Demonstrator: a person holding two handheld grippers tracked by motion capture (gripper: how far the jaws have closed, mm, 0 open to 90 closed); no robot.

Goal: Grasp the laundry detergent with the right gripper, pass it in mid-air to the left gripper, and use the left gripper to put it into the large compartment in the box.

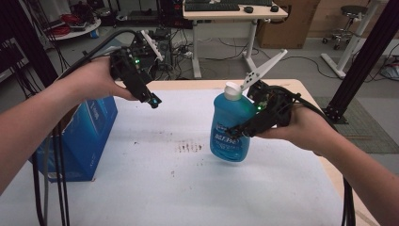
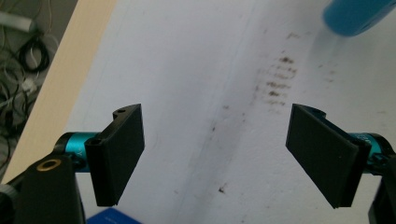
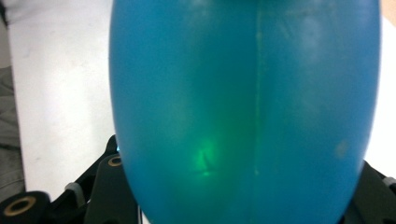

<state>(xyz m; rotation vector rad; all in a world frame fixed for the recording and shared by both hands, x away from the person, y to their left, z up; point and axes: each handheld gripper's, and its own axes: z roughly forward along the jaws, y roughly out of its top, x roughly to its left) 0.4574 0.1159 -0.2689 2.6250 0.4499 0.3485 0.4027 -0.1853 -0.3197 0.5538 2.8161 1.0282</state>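
White sheeting, stained brown near its middle, covers the table (image 1: 155, 188), and above its right half the right gripper (image 1: 234, 132) is clenched on the blue bottle (image 1: 230, 127), which hangs clear of the surface with its long axis near upright, its white cap (image 1: 231, 89) uppermost and tipped slightly toward the gripper. Seen from above, the bottle carries a label whose writing is too blurred to read, while the right gripper view gives its smooth blue side (image 3: 243, 107) with a vertical seam. Off to the left the left gripper (image 2: 215, 149) hangs released, its 2 jaws wide apart over the stained sheet, above a blue box (image 1: 87, 136) at the table's left edge.
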